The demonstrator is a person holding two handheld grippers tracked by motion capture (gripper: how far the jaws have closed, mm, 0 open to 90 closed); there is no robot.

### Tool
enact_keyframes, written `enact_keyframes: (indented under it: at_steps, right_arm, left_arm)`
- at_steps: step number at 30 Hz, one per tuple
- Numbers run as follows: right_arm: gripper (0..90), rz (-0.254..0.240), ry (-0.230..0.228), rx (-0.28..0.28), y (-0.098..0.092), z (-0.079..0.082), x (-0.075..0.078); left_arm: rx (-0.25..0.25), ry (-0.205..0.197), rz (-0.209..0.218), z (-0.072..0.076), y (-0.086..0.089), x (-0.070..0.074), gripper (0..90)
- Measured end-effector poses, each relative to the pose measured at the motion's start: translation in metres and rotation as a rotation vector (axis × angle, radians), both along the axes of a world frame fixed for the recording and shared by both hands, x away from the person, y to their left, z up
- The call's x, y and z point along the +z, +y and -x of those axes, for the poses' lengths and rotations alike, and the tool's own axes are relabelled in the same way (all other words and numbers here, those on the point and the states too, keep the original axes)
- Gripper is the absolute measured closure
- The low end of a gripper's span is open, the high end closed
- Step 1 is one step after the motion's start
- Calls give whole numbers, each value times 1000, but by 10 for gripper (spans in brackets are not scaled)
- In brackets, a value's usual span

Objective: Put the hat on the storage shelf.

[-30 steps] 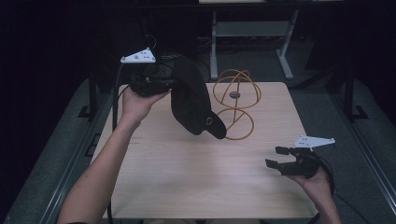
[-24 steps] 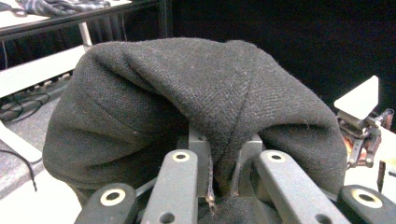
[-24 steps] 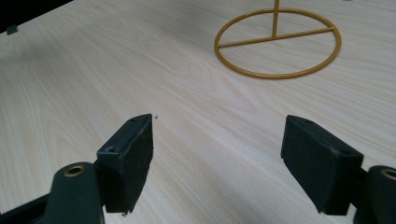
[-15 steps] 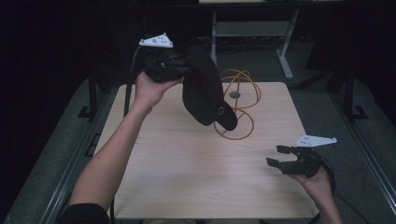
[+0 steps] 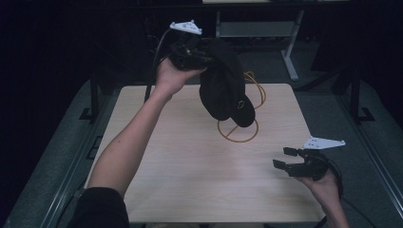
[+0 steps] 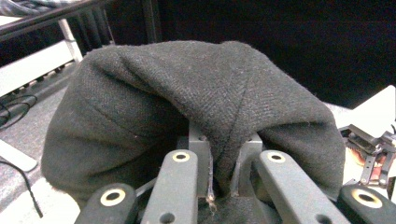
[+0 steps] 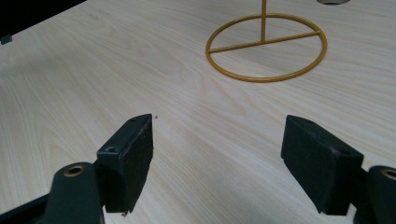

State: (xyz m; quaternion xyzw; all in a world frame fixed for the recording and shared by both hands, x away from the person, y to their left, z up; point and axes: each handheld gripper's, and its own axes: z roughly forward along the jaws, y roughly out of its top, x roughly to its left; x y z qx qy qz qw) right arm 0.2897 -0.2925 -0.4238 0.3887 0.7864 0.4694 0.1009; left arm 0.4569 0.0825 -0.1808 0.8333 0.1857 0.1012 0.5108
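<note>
Pale wood table (image 5: 157, 180) (grey floor (image 5: 57, 156) around), white bench frame (image 5: 285, 42) behind.

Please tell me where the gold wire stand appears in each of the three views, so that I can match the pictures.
High view: the gold wire stand is at centre, on the far half of the table, partly behind the black hat.
Left gripper view: I cannot make it out.
Right gripper view: its ring base lies at top centre, beyond the open right tool.
Shared landmark: the pale wooden table top.
</note>
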Motion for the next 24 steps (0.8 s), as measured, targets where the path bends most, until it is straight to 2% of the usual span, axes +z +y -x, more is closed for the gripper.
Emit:
enact_keyframes:
  at_steps: [3,7,17,24]
  right_arm:
    - [246,-1,-1,-6,-3,0,-1]
    - [246,-5,-2,-18,-6,0,-2]
    - [246,5,-2,-19,-5,0,-3]
    - [245,12,11,-18,-5,0,-5]
  left_arm:
    - [-4,-5,-38,-6,-15,5,816]
    - [-5,20,-71,-17,-32,5,815]
    - [-9,105,-69,-41,-64,-10,814]
    - [-4,144,-96,-53,-90,-23,802]
